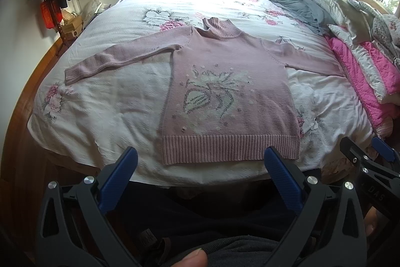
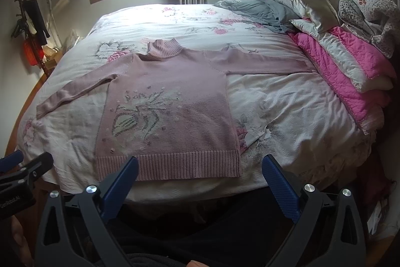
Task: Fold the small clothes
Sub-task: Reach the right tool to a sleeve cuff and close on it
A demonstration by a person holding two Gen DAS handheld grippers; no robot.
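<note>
Lying flat and face up on the white floral bedspread [image 1: 105,101] is the pink knitted turtleneck sweater [image 1: 225,81] with a pale embroidered motif, both sleeves spread out sideways, its ribbed hem nearest me. My left claw [image 1: 200,162] and my right claw [image 2: 200,172] hover at the bed's near edge, jaws spread wide, holding nothing.

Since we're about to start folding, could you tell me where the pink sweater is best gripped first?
Take the pink sweater by its left cuff, coming from the bed's left edge: that sleeve lies flat and stretched outward, its end free, ready to fold across the body.
</note>
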